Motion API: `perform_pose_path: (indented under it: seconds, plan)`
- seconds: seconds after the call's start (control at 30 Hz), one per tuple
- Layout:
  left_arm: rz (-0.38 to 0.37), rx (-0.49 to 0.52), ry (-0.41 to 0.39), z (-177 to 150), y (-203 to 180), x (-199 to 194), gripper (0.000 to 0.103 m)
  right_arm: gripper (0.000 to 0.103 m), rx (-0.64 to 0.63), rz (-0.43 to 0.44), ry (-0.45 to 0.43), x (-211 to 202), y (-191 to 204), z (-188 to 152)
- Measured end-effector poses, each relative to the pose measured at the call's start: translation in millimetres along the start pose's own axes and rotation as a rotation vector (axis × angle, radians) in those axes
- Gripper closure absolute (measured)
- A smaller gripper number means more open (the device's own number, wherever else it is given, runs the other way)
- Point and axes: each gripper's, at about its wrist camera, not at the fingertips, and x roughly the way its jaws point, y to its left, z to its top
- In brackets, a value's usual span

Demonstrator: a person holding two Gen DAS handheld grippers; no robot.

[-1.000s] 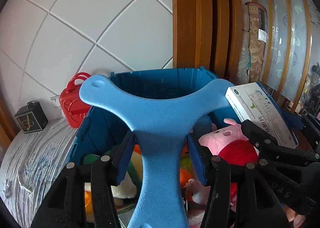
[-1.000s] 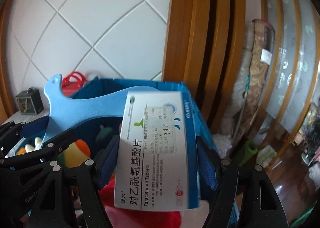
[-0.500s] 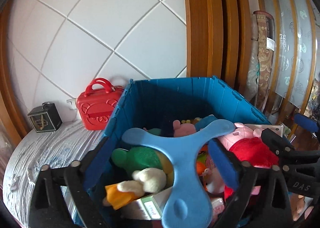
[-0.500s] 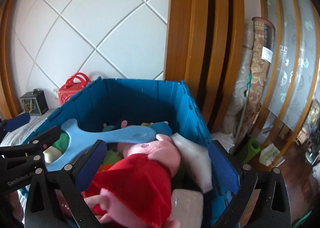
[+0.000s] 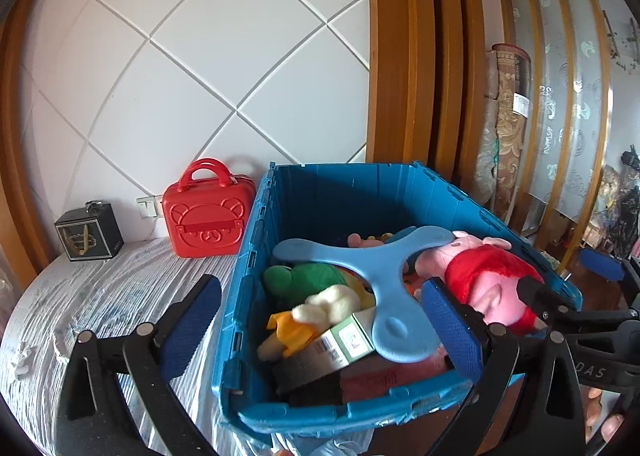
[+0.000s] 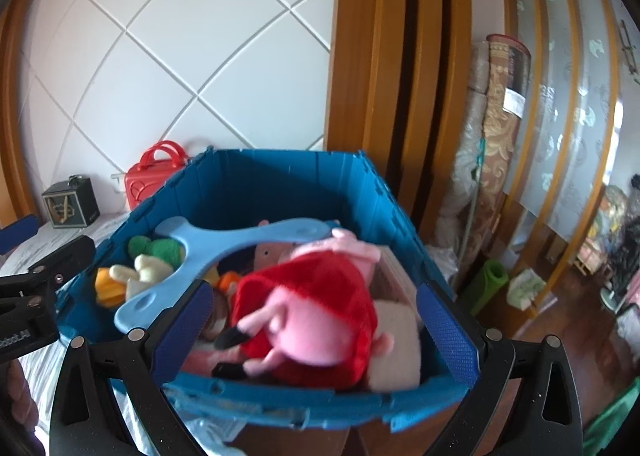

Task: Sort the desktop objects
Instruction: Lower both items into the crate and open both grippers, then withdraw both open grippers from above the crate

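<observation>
A blue crate (image 5: 344, 176) (image 6: 280, 164) stands on the covered table, full of toys. A light blue three-armed boomerang (image 5: 372, 280) (image 6: 224, 244) lies on top of them. Beside it sprawls a pink pig plush in a red dress (image 5: 488, 280) (image 6: 320, 296). Green (image 5: 316, 276) and cream plush toys and a small green-and-white box (image 5: 344, 340) fill the near left part. My left gripper (image 5: 322, 324) is open and straddles the crate's near left wall, holding nothing. My right gripper (image 6: 316, 326) is open over the near rim, with the pig below and beyond its pads.
A red bear-face case (image 5: 208, 212) and a small black box (image 5: 89, 232) stand by the white tiled wall, left of the crate. Wooden door frames and rolled carpets (image 6: 496, 128) rise behind and to the right. A green roll (image 6: 490, 284) lies on the floor.
Both grippers opened. The boomerang left my left gripper and the white tablet box left my right; both dropped into the crate. Both grippers then drew back from the crate.
</observation>
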Motion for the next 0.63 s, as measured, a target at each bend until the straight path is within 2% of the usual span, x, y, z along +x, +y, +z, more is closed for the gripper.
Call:
perform_pose_path:
  seconds: [0.2,0.63]
  plan:
    - [-0.020,0.018,0.000,-8,3,-16,0.001,0.000,0.022,-0.049,0.033,-15,7,-10]
    - [-0.046,0.036,0.009,-11,-2,-26,0.001,0.000,0.048,-0.083,0.045,-34,11,-21]
